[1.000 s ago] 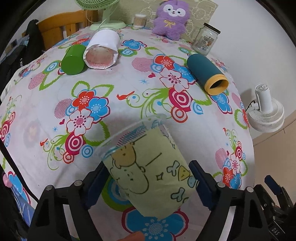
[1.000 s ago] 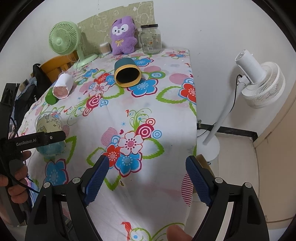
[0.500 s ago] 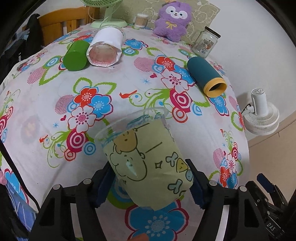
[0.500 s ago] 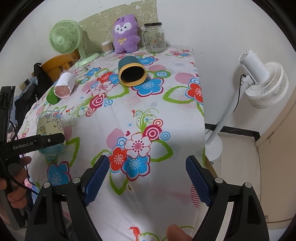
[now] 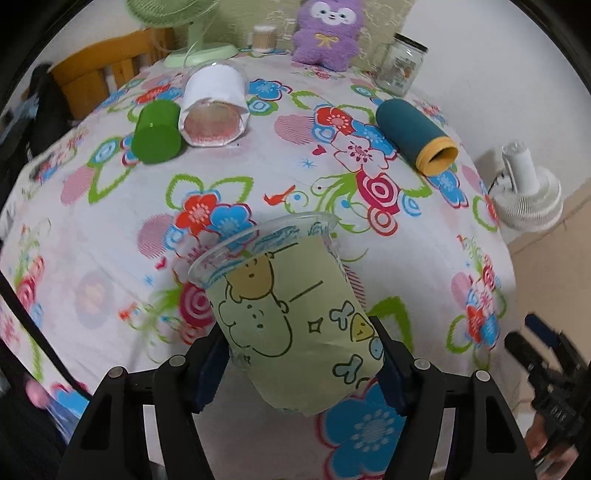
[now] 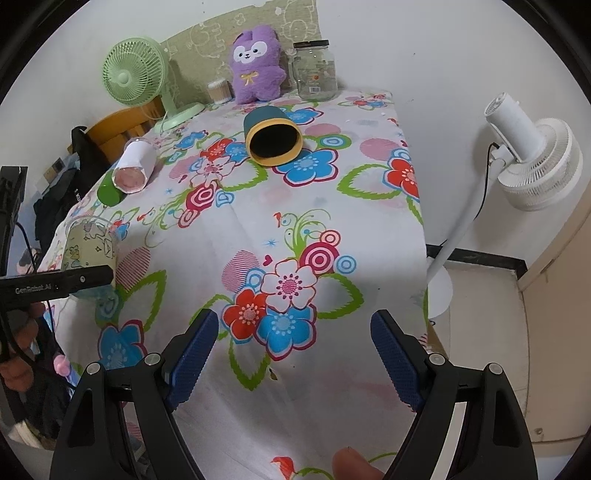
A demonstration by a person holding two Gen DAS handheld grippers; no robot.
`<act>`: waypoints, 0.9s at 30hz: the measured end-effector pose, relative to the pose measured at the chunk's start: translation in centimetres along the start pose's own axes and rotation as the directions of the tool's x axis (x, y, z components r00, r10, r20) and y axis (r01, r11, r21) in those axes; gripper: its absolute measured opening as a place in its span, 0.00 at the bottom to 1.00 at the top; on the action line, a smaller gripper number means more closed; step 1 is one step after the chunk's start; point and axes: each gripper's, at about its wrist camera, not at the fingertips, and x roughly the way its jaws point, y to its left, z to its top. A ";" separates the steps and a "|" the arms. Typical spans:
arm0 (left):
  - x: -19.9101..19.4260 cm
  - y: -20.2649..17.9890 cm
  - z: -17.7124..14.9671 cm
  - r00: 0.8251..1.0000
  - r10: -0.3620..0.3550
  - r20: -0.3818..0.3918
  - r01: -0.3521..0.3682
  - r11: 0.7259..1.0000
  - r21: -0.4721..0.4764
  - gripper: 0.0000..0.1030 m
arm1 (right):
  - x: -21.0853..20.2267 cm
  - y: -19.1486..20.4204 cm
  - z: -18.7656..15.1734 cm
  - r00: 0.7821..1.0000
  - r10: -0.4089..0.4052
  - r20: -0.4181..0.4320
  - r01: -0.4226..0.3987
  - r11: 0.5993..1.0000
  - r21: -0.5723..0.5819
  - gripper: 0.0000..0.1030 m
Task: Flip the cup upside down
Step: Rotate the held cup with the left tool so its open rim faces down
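A clear plastic cup with a pale green cartoon sleeve (image 5: 291,317) is held between the blue pads of my left gripper (image 5: 301,363), lifted off the flowered tablecloth, rim tilted away and upward. In the right wrist view the same cup (image 6: 88,247) stands mouth up at the left with the left gripper's black finger across its lower part. My right gripper (image 6: 295,358) is open and empty above the near part of the table.
On the table lie a green cup (image 5: 157,133), a white-sleeved cup (image 5: 214,107) and a teal cup with a yellow rim (image 5: 417,136). At the back stand a glass jar (image 5: 400,62), a purple plush (image 5: 325,31) and a green fan (image 6: 129,74). A white floor fan (image 6: 532,155) stands right of the table.
My left gripper has closed onto the green cartoon cup and raised it, turning its rim more upward. My right gripper has moved slightly forward, still open.
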 end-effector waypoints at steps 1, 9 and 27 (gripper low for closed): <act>-0.2 0.0 0.1 1.000 0.011 -0.001 -0.011 1.000 0.027 0.69 | 0.0 0.1 0.0 1.000 0.004 0.002 -0.004 1.000 0.001 0.84; -1.9 -1.1 1.6 0.986 0.115 -0.124 -0.058 0.917 0.394 0.69 | 0.1 1.2 -0.1 0.999 0.034 0.013 -0.034 0.999 -0.018 0.84; -0.4 -1.5 4.0 0.753 0.280 -0.595 0.138 0.818 0.559 0.70 | -0.2 8.7 -1.5 0.972 0.228 0.063 -0.203 0.940 -0.275 0.84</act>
